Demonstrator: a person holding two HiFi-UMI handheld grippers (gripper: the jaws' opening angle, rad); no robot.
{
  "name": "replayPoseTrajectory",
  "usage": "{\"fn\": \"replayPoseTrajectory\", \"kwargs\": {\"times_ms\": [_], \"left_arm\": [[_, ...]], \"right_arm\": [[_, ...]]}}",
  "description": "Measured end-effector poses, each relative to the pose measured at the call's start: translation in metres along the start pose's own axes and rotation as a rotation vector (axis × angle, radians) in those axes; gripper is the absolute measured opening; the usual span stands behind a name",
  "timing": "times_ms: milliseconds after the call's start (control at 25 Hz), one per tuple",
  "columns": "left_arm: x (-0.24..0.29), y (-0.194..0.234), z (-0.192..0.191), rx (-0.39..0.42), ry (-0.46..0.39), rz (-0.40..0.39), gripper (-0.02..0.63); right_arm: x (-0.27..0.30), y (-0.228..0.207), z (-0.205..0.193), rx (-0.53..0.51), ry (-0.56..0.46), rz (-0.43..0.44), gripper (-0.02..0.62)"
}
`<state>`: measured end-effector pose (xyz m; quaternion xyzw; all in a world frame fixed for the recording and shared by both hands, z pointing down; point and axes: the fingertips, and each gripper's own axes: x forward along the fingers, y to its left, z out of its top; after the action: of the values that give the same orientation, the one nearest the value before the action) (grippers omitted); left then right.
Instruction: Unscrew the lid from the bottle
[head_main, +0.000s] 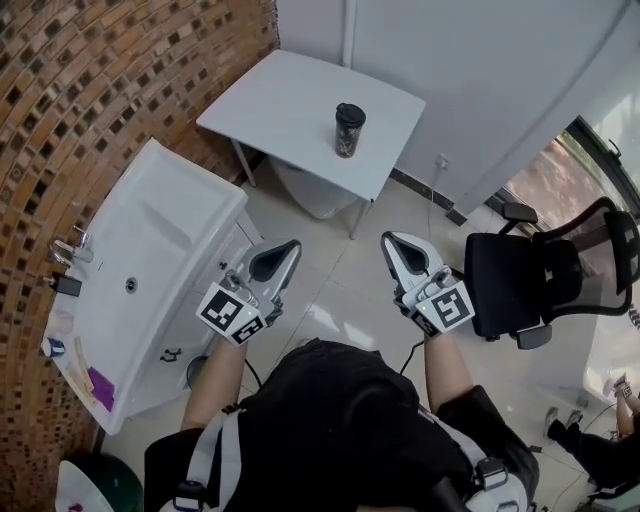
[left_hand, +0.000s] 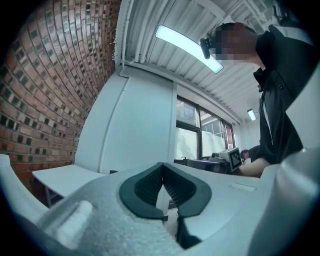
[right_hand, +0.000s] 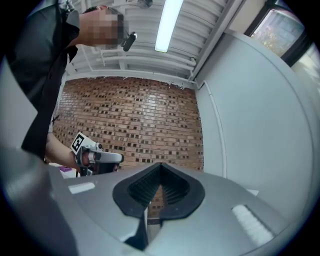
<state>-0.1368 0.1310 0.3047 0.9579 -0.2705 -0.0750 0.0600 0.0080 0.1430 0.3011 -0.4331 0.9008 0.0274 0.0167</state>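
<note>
Ahead on the table (head_main: 290, 100), well apart from both grippers, the bottle (head_main: 350, 135) stands upright, lid (head_main: 350, 108) on. Left gripper (head_main: 280, 255) and right gripper (head_main: 400, 250) are both closed and empty. The right appears slightly nearer.

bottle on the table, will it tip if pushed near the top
The bottle stands tall and narrow on the table, so a push near the lid would probably tip it. It looks rigid, unlikely to deform in a grip. On its side, the round body could roll.
</note>
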Motion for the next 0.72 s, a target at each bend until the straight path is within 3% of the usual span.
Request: {"fn": "replayPoseTrajectory", "kwargs": {"times_ms": [400,720], "left_arm": [[0.03,0.048,-0.005,-0.031,-0.012,0.013,0.002],[0.1,0.067,-0.007,0.012,-0.044,0.051,0.003]], "right_arm": [[0.035,-0.024,-0.013,0.028,0.029,-0.043,0.005],[0.061,-0.086,-0.025,0.006,0.006,0.05,0.005]]}}
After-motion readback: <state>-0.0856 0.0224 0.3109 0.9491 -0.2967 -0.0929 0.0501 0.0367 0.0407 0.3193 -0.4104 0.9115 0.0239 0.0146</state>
